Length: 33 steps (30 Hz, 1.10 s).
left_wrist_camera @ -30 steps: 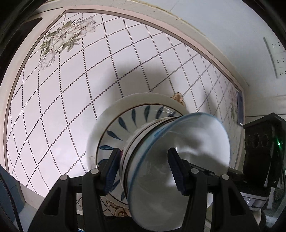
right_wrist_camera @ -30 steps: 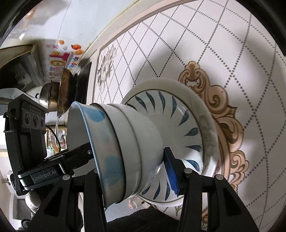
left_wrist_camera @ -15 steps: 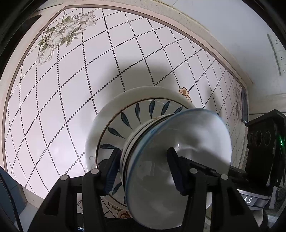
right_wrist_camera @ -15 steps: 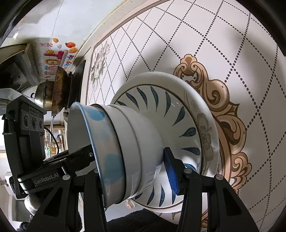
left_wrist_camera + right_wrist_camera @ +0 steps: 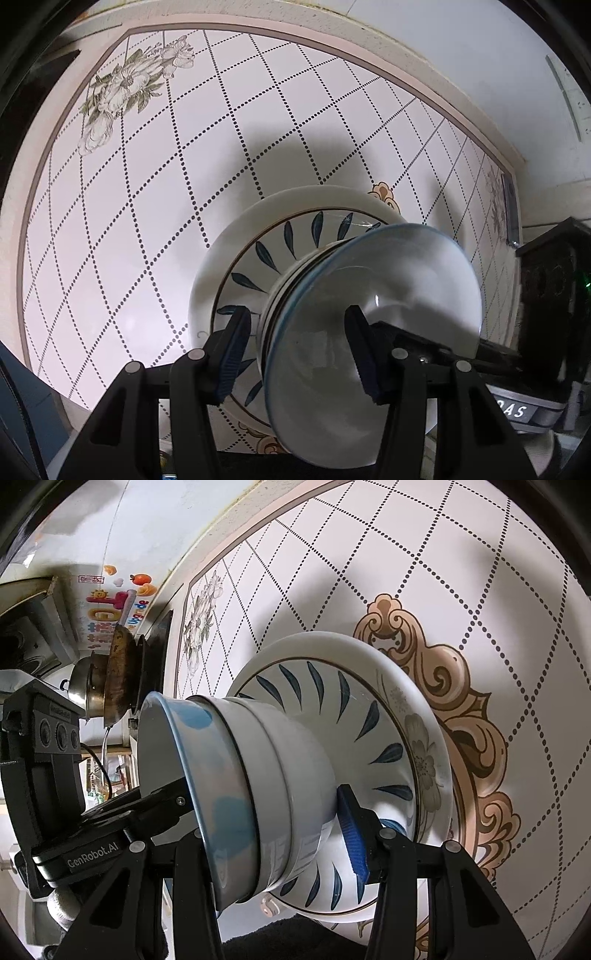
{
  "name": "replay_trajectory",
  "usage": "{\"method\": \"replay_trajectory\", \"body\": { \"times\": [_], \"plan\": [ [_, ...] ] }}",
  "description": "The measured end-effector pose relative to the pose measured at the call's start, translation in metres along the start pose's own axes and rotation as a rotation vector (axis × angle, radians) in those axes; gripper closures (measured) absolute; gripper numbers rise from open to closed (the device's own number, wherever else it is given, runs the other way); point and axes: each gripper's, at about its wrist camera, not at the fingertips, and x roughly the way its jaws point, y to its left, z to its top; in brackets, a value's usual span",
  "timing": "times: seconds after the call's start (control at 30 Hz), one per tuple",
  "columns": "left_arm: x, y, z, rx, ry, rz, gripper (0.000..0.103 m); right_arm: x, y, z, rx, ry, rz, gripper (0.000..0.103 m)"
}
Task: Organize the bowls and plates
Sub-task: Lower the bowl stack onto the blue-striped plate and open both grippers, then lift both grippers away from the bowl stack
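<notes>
1. A stack of nested white ceramic bowls (image 5: pixel 258 794), the top one rimmed in blue with blue patches on its wall, stands in the middle of a wide white plate painted with dark blue leaves (image 5: pixel 373 716).
2. The plate lies on a white tiled worktop with a dotted diamond grid (image 5: pixel 122 236), over a tan scroll ornament (image 5: pixel 461 709) printed on the tiles.
3. In the left wrist view the plate is towards the near edge of the worktop, well clear of the grey flower print (image 5: pixel 122 92) in the far left corner.
4. The left gripper (image 5: pixel 295 350) has its jaws half apart and clamped on the bowl stack: one blue-padded finger (image 5: pixel 232 354) is against the outer wall, the other finger is inside the top bowl.
5. The right gripper (image 5: pixel 269 830) grips the same stack from the opposite side, one blue pad (image 5: pixel 351 834) on the outside near the base, the other finger hidden behind the rim.
6. Beyond the worktop's far end, in the right wrist view, a brown wok (image 5: pixel 122 675) and a steel pot (image 5: pixel 83 686) stand beside a wall with colourful stickers (image 5: pixel 110 605).
</notes>
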Motion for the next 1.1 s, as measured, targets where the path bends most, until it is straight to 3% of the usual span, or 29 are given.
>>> {"method": "replay_trajectory", "body": {
  "times": [0.23,0.47,0.57,0.67,0.73,0.77,0.87,0.97,1.1],
  "plan": [
    [-0.011,-0.003,-0.010,0.042,-0.014,0.062,0.051,-0.023,0.015,-0.003,-0.034,-0.070,-0.109,0.053],
    [-0.054,-0.007,-0.027,0.100,-0.111,0.105,0.051,-0.065,0.039,-0.023,-0.077,-0.197,-0.282,0.020],
    [-0.077,-0.007,-0.038,0.127,-0.180,0.127,0.045,-0.086,0.056,-0.039,-0.100,-0.268,-0.344,0.013],
    [-0.108,-0.007,-0.057,0.155,-0.268,0.140,0.042,-0.111,0.079,-0.064,-0.119,-0.357,-0.391,0.010],
    [-0.126,-0.008,-0.071,0.175,-0.322,0.143,0.023,-0.124,0.094,-0.081,-0.123,-0.410,-0.418,0.008],
    [-0.136,-0.008,-0.079,0.186,-0.350,0.145,0.019,-0.131,0.103,-0.093,-0.128,-0.443,-0.439,0.007],
    [-0.160,-0.008,-0.100,0.204,-0.417,0.147,0.017,-0.153,0.126,-0.127,-0.140,-0.534,-0.450,0.004],
    [-0.183,-0.009,-0.122,0.216,-0.478,0.152,0.004,-0.175,0.145,-0.163,-0.135,-0.615,-0.447,0.002],
    [-0.214,-0.015,-0.156,0.234,-0.577,0.178,0.003,-0.198,0.171,-0.206,-0.158,-0.701,-0.479,0.001]
  ]
}}
